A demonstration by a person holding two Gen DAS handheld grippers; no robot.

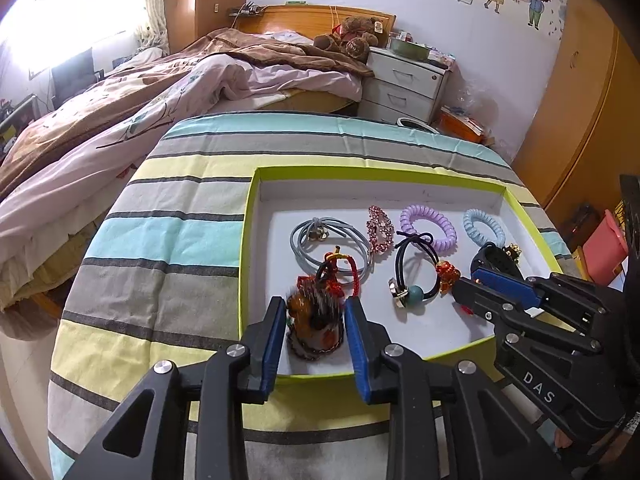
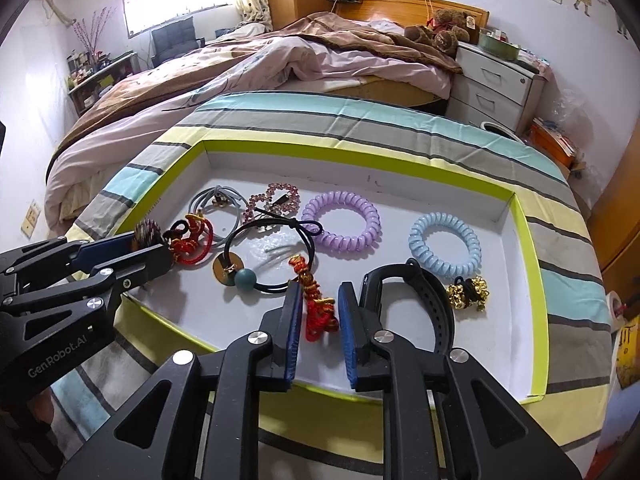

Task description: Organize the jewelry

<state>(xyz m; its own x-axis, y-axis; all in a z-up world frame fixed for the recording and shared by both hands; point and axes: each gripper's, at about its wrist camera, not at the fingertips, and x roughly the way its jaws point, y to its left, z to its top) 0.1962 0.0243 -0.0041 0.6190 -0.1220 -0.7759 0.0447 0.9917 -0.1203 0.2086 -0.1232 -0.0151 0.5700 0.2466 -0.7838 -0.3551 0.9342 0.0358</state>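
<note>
A shallow white tray with a lime rim (image 1: 250,216) (image 2: 536,248) lies on a striped cloth and holds jewelry. My left gripper (image 1: 316,312) (image 2: 150,246) stands open around an amber beaded ornament (image 1: 316,320) with a red knotted cord (image 1: 344,272) at the tray's front left. My right gripper (image 2: 319,302) (image 1: 466,284) stands open around a red and gold knotted charm (image 2: 318,308). A black watch strap (image 2: 436,292) lies just right of it. Purple (image 2: 340,222) and blue (image 2: 444,244) coil ties, a black hair tie with a teal bead (image 2: 245,278), a grey tie (image 1: 320,236) and a pink clip (image 1: 378,228) lie further in.
A gold bell tie (image 2: 468,292) lies at the tray's right. The striped cloth (image 1: 168,240) covers a round table. A bed (image 1: 160,92) is behind on the left, a white drawer unit (image 1: 404,80) behind on the right, and wooden wardrobes (image 1: 580,100) at the far right.
</note>
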